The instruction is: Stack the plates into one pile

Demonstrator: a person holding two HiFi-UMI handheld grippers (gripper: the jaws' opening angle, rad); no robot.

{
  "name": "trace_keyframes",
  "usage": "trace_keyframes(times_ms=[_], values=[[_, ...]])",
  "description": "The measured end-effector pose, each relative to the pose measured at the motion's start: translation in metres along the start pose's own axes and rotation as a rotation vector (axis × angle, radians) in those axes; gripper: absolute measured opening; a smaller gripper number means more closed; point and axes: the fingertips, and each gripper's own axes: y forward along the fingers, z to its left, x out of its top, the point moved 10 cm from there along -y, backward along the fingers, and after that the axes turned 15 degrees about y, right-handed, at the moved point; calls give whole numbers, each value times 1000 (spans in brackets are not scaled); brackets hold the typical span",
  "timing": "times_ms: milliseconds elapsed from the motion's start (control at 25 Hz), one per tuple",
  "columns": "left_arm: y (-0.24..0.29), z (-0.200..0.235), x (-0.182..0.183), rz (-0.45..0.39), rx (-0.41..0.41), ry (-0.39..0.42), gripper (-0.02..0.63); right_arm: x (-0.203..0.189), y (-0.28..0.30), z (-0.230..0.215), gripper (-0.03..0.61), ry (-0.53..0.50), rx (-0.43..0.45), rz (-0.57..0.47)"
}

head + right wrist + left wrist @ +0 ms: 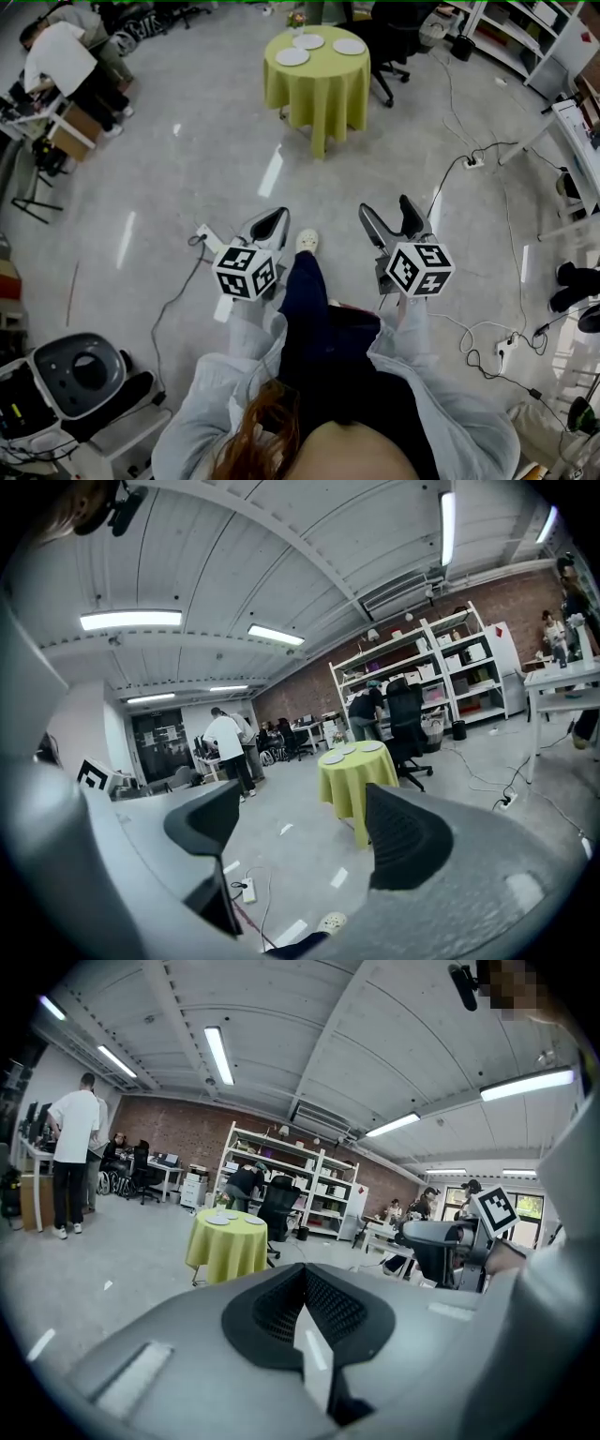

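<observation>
- Head view is showing the left gripper (272, 217) clenching shut on nothing and the right gripper (386, 208) standing released, jaws apart and empty, both at the person's waist.
- A grey glossy floor (187, 159) is stretching ahead of them.
- Well ahead, three round white plates (307, 41) are lying apart on the round table draped in yellow-green cloth (319, 94); stacking is seemingly not yet starting.
- White shelving racks (450, 658) are standing beyond.

light: bright and even, from ceiling strip lamps (217, 1054) | glare: pale streaks on the glossy floor (272, 173) | shadows: soft, faint | distortion: strong fisheye, black corners in both gripper views | focus: left gripper (305, 1283) soft up close, room sharper | head view: dimmer
</observation>
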Motion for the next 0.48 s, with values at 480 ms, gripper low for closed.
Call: trace_keyframes(times_ms=[480], values=[[55, 40, 15, 39, 11, -2, 20, 25, 63, -25, 387, 20, 7, 58]])
